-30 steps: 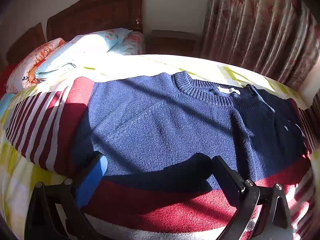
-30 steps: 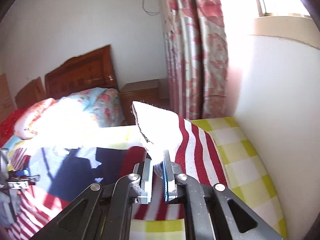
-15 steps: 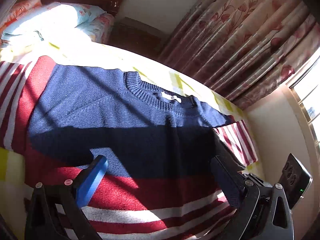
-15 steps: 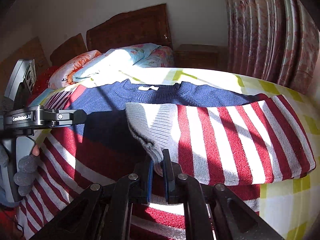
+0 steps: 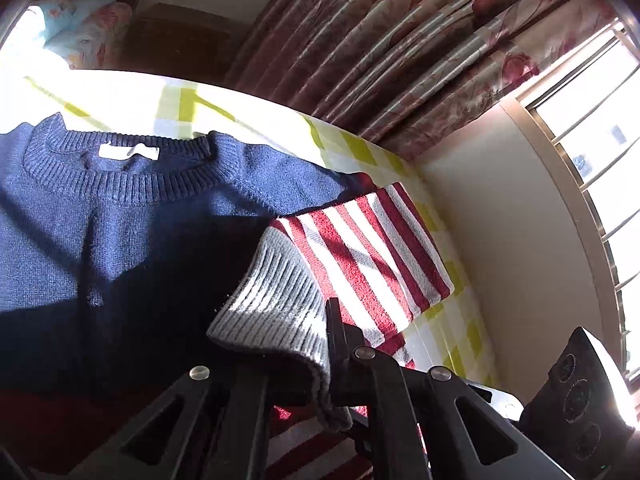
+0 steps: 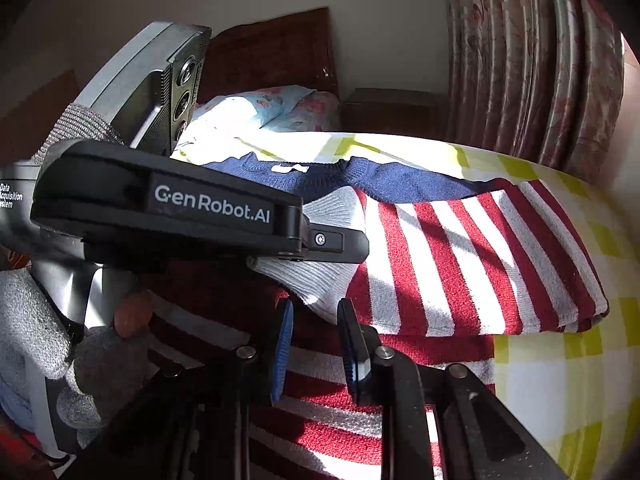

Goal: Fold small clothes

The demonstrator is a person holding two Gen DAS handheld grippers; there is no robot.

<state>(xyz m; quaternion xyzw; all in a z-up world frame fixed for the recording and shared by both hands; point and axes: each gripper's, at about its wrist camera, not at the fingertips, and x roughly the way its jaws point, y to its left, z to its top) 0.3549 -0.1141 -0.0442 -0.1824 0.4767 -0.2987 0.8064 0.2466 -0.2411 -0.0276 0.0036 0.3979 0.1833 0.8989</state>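
**Sleeve fold in hand, cuff passing to my left jaws**

The sweater (image 5: 120,220) lies flat on the checked bed sheet (image 6: 540,400); its navy chest is at about 10 o'clock in my left view, and the striped sleeve (image 5: 360,248) is folded inward at 3 o'clock; my left gripper (image 5: 304,352) is closed on the grey ribbed cuff (image 5: 272,312), which hangs between its fingers; my right gripper (image 6: 316,344) stands parted with a narrow gap and holds nothing, the cuff being just ahead of it at 12 o'clock.

I judge the step to be the folding of this sleeve across the chest, so the task is in its early part; the next move calls for me to carry the cuff toward 9 o'clock and lay it flat without wrinkles, while the right jaws perhaps hold the fold line.

On the side of the left gripper I read "GenRobot.AI" (image 6: 212,204); at 9 o'clock a partly cut text says "Data Acquisition System" (image 6: 10,196); the white neck label (image 5: 128,152) shows no writing I can read.
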